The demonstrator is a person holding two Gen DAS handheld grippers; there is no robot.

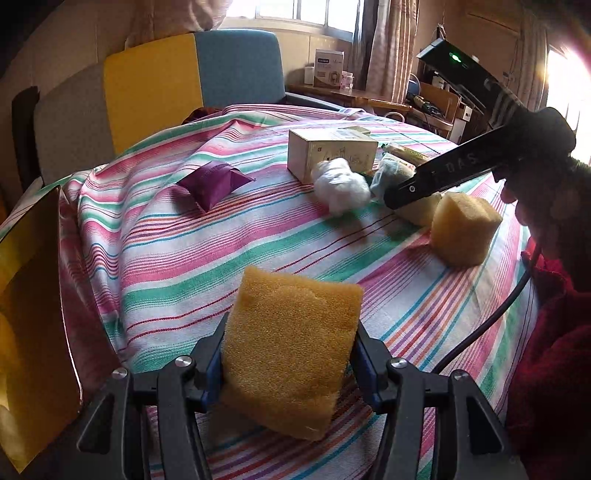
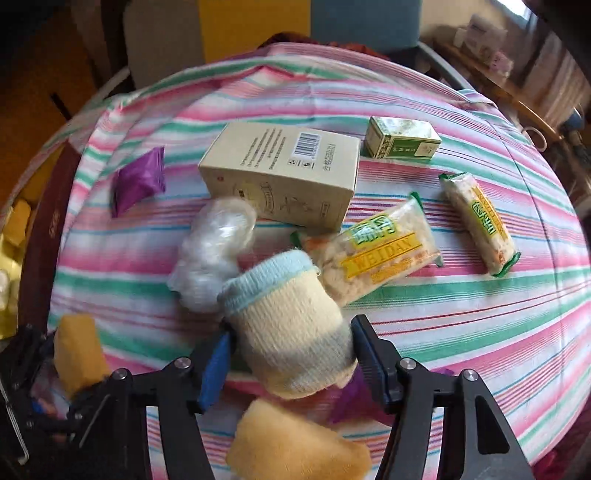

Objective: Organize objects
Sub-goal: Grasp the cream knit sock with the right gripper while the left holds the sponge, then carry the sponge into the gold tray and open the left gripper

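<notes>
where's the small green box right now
In the right wrist view, the small green box sits at the far right of the striped cloth, just right of the big beige carton.

A home: striped cloth [image 1: 221,240] in the middle, colourful armchair [image 1: 192,81] upper left, curtained window [image 1: 325,14] at top.

My striped cloth [image 2: 461,332] covers the whole surface. The big beige box [image 2: 284,177] lies mid-cloth: left of it the purple packet [image 2: 138,181], right of it the small green box [image 2: 402,142], nearer me the clear plastic wad [image 2: 210,251] and two snack bars [image 2: 384,254] [image 2: 478,223].
</notes>
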